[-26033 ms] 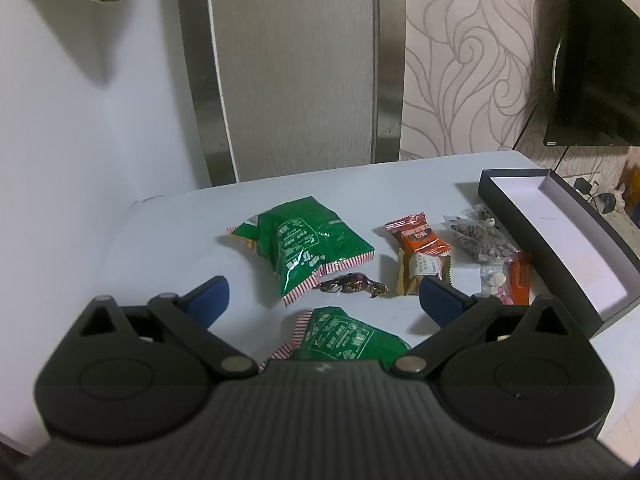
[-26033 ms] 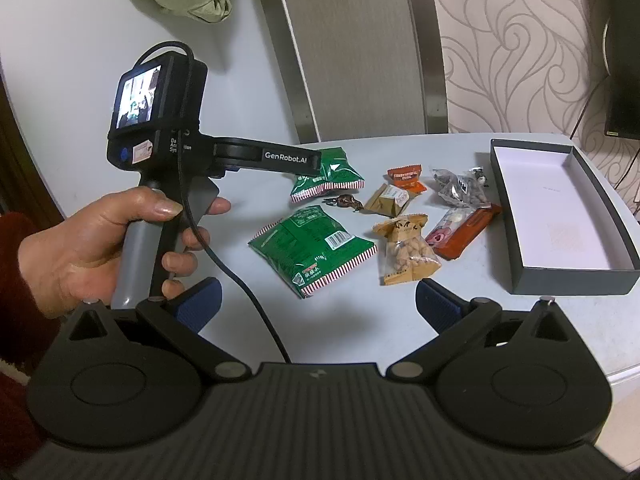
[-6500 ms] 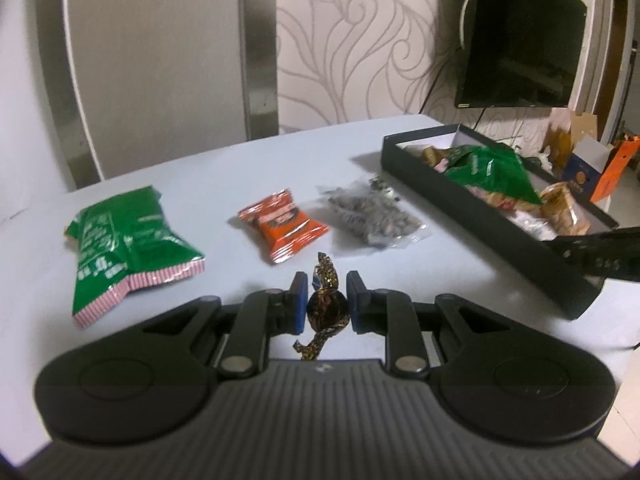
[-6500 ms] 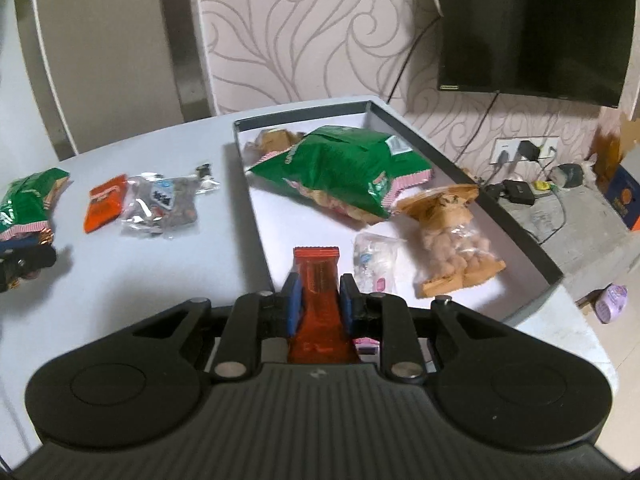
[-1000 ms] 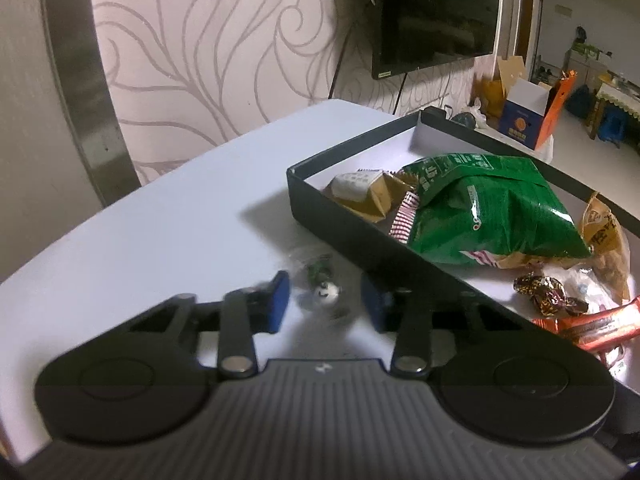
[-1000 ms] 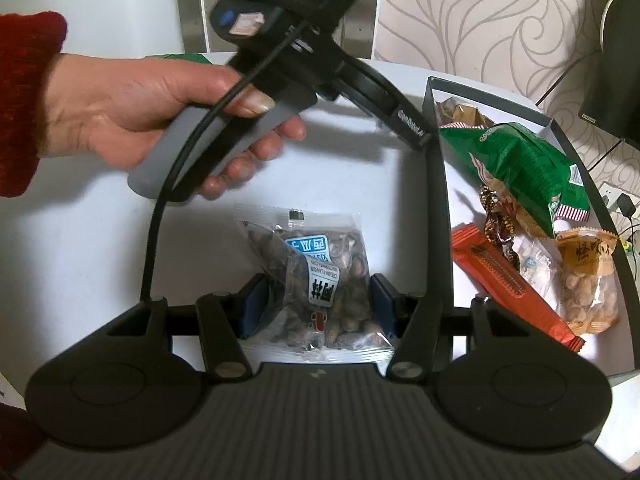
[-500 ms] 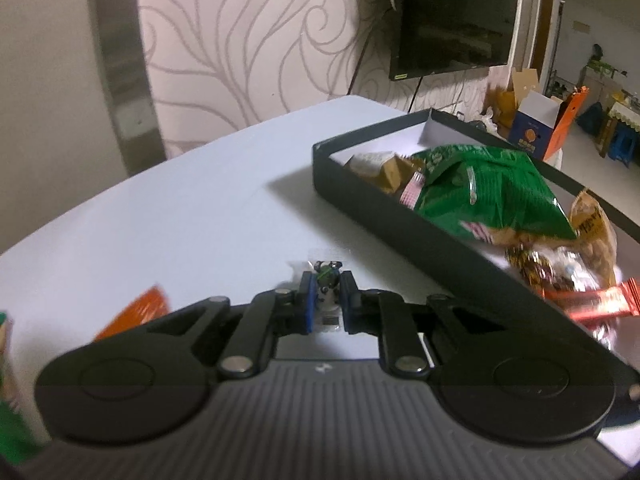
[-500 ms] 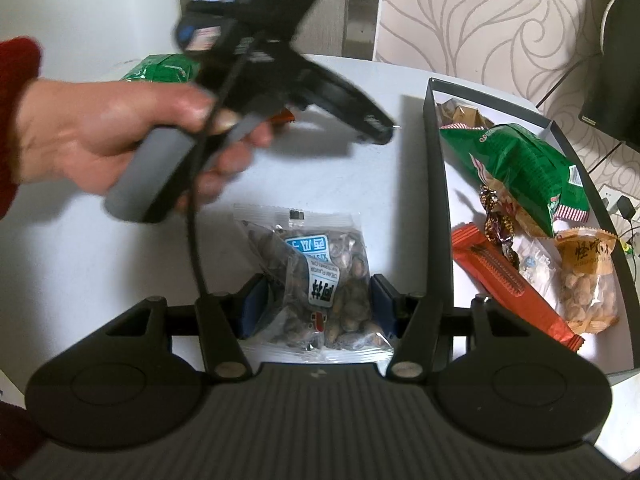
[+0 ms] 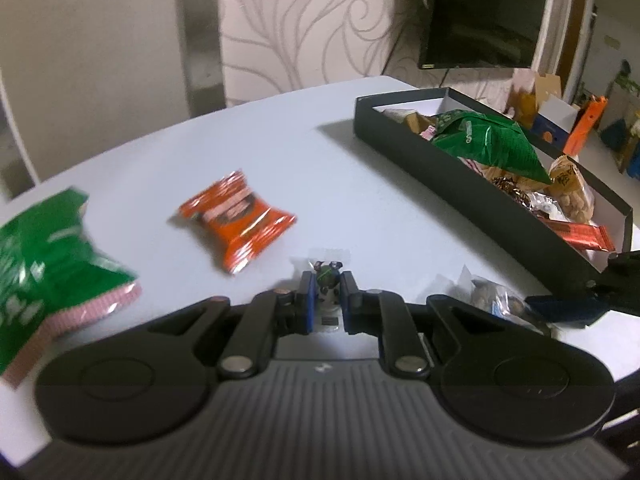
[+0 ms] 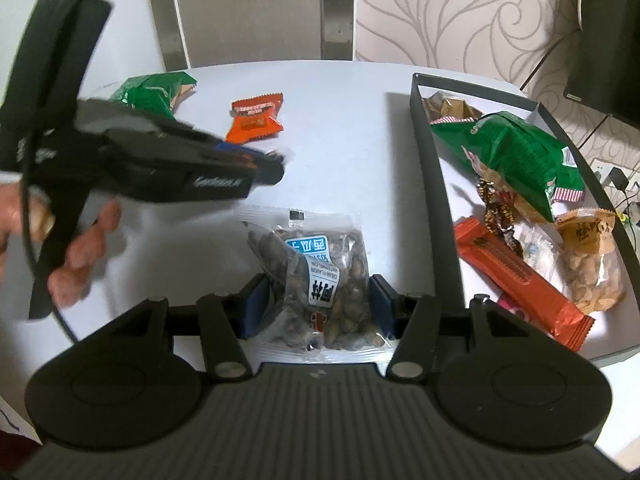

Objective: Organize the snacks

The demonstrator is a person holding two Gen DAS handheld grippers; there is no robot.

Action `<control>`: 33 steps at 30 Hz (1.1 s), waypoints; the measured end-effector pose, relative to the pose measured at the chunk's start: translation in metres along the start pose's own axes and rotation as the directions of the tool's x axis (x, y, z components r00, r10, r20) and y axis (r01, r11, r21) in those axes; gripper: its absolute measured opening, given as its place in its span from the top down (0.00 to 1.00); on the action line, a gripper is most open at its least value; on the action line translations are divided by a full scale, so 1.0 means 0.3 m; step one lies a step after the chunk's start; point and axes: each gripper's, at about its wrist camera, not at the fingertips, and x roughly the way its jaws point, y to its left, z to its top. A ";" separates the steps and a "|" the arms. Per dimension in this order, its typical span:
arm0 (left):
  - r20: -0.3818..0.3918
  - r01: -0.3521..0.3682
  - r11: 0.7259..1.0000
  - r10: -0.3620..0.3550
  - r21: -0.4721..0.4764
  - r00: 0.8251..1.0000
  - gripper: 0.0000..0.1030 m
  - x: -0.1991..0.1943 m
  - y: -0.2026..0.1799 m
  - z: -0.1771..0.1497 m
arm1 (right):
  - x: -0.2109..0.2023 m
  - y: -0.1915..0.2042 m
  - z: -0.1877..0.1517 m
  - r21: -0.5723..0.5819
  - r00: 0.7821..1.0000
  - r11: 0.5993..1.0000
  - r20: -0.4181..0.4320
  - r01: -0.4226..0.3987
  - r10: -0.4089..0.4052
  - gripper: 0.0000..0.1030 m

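The left claw (image 9: pixel 325 295) is clamped on a small clear candy wrapper (image 9: pixel 327 280), its blue pads pressed against both sides of it just above the white worktop (image 9: pixel 360 152). The right claw (image 10: pixel 316 309) stands about half apart with a clear seed packet (image 10: pixel 320 276) between its fingers; the packet lies on the worktop and both pads sit against its bulging sides, though whether they press on it cannot be told. Just right of that packet is the long black box (image 10: pixel 434 216), which already holds a green snack bag (image 10: pixel 516 152), a brown packet (image 10: pixel 452 108) at its far end, a dark twisted candy (image 10: pixel 498 216), an orange bar (image 10: pixel 520 276) and a bag of peanuts (image 10: pixel 592 256) toward the near end. On the worktop to the far left lie an orange wrapped snack (image 10: pixel 256 118) and, further left, a second green bag (image 10: pixel 150 90). In the right wrist view a blurred hand (image 10: pixel 76 252) holds the left claw's handle at the left of the scene, with the claw's tips reaching toward the middle of the worktop, near the orange snack.
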 end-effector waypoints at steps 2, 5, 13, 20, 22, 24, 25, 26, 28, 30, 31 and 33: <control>0.000 -0.012 1.000 0.012 -0.007 1.000 0.84 -0.021 0.010 -0.018 | -0.004 0.018 0.002 -0.001 1.000 1.000 0.002 -0.004 0.004 0.41; -0.002 -0.026 1.000 0.026 -0.010 1.000 0.84 -0.043 0.024 -0.038 | -0.005 0.051 -0.003 -0.014 1.000 1.000 -0.001 -0.007 0.007 0.42; 0.000 -0.063 0.998 0.063 -0.005 0.998 0.84 -0.095 0.040 -0.090 | -0.012 0.098 -0.028 -0.018 1.000 1.000 -0.006 0.014 -0.014 0.41; 0.010 -0.084 0.996 0.083 0.016 0.996 0.83 -0.126 0.035 -0.125 | 0.010 0.111 -0.027 0.009 0.999 0.999 -0.001 0.048 -0.048 0.29; 0.012 -0.088 0.996 0.088 0.014 0.996 0.83 -0.128 0.034 -0.129 | 0.015 0.115 -0.024 0.006 0.999 0.999 0.002 0.048 -0.048 0.29; 0.008 -0.090 0.996 0.090 0.008 0.996 0.83 -0.130 0.034 -0.129 | 0.015 0.119 -0.022 -0.002 0.999 0.999 -0.001 0.042 -0.042 0.30; 0.007 -0.090 0.996 0.090 0.005 0.996 0.82 -0.132 0.034 -0.130 | 0.011 0.120 -0.024 -0.001 0.999 0.999 -0.003 0.037 -0.037 0.31; 0.007 -0.087 0.996 0.087 0.003 0.996 0.81 -0.134 0.033 -0.131 | 0.006 0.126 -0.029 -0.007 0.999 0.999 -0.004 0.034 -0.034 0.31; 0.010 -0.081 0.997 0.081 0.012 0.997 0.77 -0.135 0.026 -0.134 | -0.004 0.138 -0.041 -0.012 1.000 1.000 -0.003 0.028 -0.028 0.31; 0.013 -0.089 0.996 0.088 0.025 0.996 0.75 -0.134 0.016 -0.135 | -0.009 0.147 -0.048 -0.015 1.000 1.000 -0.002 0.028 -0.028 0.31; 0.013 -0.091 0.996 0.090 0.022 0.996 0.75 -0.133 0.015 -0.134 | -0.010 0.148 -0.050 -0.012 1.000 1.000 -0.001 0.028 -0.028 0.30; 0.013 -0.093 0.995 0.093 0.020 0.996 0.75 -0.132 0.013 -0.134 | -0.012 0.151 -0.053 -0.010 1.000 0.999 0.000 0.032 -0.032 0.30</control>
